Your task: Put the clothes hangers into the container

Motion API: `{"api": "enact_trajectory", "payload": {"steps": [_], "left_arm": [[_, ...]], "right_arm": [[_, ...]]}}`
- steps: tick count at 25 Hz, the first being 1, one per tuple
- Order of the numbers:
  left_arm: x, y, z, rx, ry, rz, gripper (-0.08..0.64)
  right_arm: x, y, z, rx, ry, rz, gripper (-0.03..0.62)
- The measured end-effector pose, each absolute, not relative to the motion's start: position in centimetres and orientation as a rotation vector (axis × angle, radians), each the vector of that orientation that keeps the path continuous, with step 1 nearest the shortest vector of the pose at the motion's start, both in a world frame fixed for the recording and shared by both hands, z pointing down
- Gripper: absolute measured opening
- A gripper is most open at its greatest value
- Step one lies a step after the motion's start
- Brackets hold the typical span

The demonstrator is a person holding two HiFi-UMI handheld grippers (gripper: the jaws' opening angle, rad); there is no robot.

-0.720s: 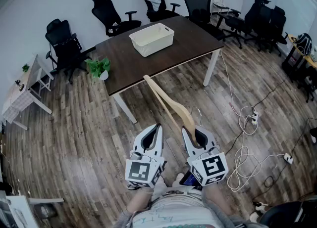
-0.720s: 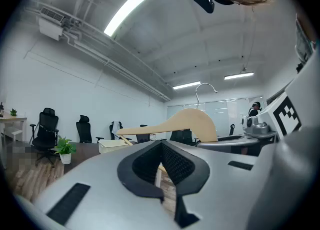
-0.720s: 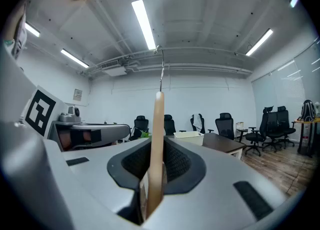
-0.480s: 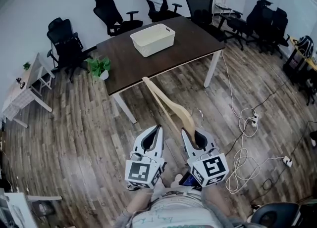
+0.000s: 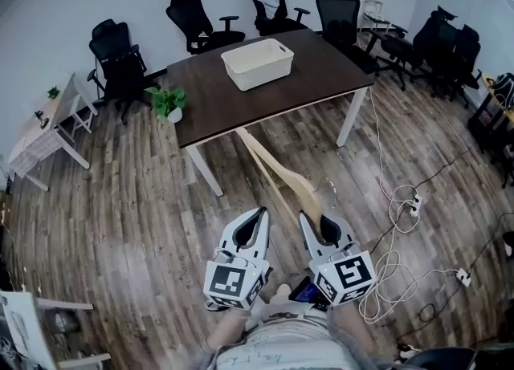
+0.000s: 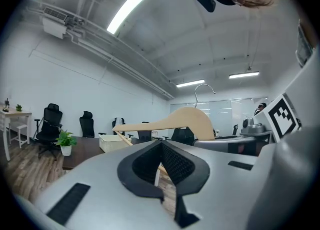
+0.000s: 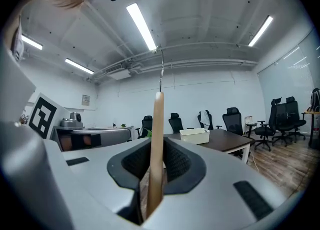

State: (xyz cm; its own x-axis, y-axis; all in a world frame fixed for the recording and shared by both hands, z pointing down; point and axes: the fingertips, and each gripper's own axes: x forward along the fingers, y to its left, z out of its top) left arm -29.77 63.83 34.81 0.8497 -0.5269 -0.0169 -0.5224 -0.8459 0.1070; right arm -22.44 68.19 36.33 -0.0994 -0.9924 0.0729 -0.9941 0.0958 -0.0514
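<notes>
Table [image 5: 321, 71] shifted right; right claw [image 5: 315, 220] clamps hanger [image 5: 277, 172].

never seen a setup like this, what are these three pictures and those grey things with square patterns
There is no robot: a person holds a grey two-jaw gripper, marker cube included, in each hand. One picture comes from a camera on the person's head, looking down; the other two from cameras riding on each gripper, looking along its jaws. The right gripper is shut on a pale wooden clothes hanger with a metal hook. The left gripper is closed and empty. Ahead, a white plastic basket and a small green potted plant stand on the dark brown table.
</notes>
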Motion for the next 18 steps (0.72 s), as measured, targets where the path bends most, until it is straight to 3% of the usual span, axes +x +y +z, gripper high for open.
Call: {"api": "enact_trajectory", "payload": {"steps": [18], "left_arm": [[-27.4,61.4,36.8,2.868,-0.803,-0.028,0.011]], "right_arm": [[-19.9,66.3,38.0,2.092,-2.280,0.212,0.059]]}}
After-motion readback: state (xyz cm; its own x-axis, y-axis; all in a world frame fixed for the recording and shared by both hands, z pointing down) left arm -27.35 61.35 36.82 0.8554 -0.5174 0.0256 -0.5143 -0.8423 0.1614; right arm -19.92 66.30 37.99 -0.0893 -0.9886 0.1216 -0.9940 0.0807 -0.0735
